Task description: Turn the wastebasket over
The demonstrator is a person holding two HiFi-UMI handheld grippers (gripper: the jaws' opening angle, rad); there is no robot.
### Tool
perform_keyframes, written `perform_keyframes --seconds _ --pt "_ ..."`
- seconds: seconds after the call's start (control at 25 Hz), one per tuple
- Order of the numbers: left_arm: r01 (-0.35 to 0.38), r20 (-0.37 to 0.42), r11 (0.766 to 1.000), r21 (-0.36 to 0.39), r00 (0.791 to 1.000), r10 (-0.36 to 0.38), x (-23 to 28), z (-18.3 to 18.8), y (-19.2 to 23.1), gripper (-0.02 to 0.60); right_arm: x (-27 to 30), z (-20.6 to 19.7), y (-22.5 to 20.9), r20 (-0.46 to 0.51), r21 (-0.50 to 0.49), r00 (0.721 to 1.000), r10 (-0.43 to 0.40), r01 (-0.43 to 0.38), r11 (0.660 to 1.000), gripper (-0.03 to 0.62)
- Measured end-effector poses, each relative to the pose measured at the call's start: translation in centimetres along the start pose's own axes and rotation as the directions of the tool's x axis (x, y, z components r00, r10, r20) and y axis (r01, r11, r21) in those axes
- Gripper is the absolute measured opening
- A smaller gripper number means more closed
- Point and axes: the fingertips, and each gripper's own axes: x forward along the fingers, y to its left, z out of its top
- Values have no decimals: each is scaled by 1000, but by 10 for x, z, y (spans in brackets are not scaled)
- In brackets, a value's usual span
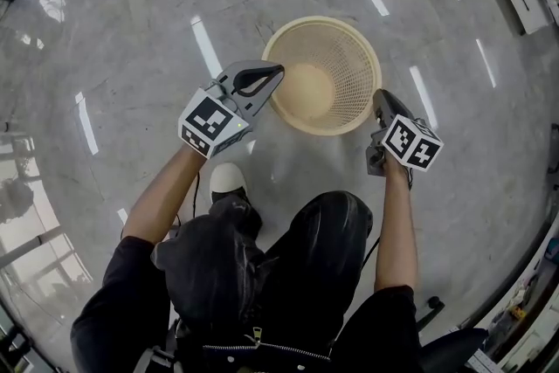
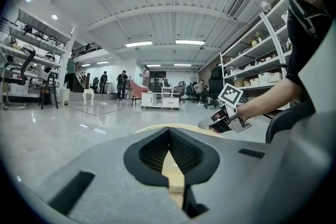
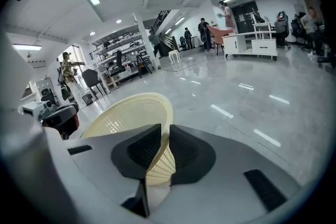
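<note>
A beige mesh wastebasket [image 1: 349, 35] stands upright on the glossy grey floor, its mouth facing up. My left gripper [image 1: 279, 70] is at its left rim, shut on the thin edge. In the left gripper view the beige wastebasket rim [image 2: 174, 173] shows pinched in my left gripper [image 2: 170, 139]. My right gripper [image 1: 379, 95] is at the opposite, right rim, also seen from across as the right gripper [image 2: 211, 124]. In the right gripper view the wastebasket [image 3: 128, 113] has its rim running between the pads of my right gripper [image 3: 167, 132], which close against it.
The person's white shoe [image 1: 229, 181] and dark-trousered knees [image 1: 327, 231] are just in front of the basket. Shelving [image 2: 257, 60] lines one side of the hall. A white cabinet [image 3: 256, 44] and several people stand far off.
</note>
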Motion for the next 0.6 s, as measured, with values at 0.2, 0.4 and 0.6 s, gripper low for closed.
perform_keyframes --seconds 0.2,0.4,0.6 --pt "-11 -9 1000 -2 1000 11 -1 -4 4 6 3 1 3 18 -53 999 -48 49 997 55" --pt "-36 -14 999 9 999 36 -6 3 12 6 -11 20 8 89 -144 993 -76 89 986 57" --pt "-76 -1 997 31 997 76 -8 35 29 6 -30 59 31 142 -268 984 -107 142 953 55"
